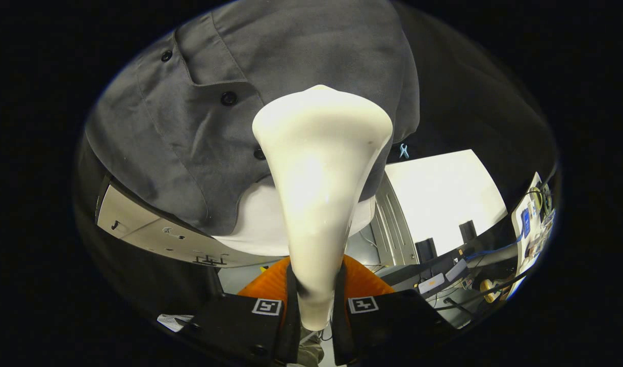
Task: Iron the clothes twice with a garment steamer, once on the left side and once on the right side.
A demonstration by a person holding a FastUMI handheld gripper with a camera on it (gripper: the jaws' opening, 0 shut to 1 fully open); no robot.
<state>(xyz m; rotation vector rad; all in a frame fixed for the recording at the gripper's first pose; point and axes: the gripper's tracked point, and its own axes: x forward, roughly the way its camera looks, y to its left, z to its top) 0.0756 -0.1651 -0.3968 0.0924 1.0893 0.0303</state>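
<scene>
We are gripping the garment steamer (319,183) by its narrow handle end, which is sitting between the fingers (292,306); both fingers of the gripper (315,311) are pressing on it from either side, clenched on it. The steamer is widening ahead of the fingers into a broad cream head, which is pointing up at the grey shirt (270,86) beyond them. The head is overlapping the shirt's buttoned front, near the dark buttons (229,98); whether it is touching the fabric we cannot tell. A white garment (255,224) is showing under the shirt's hem. Just behind the fingers an orange ribbed object (365,280) is peeking out. Beyond the fingers to the right, a white panel (439,199) and a desk with cables (469,285) are lying well apart from the steamer.
</scene>
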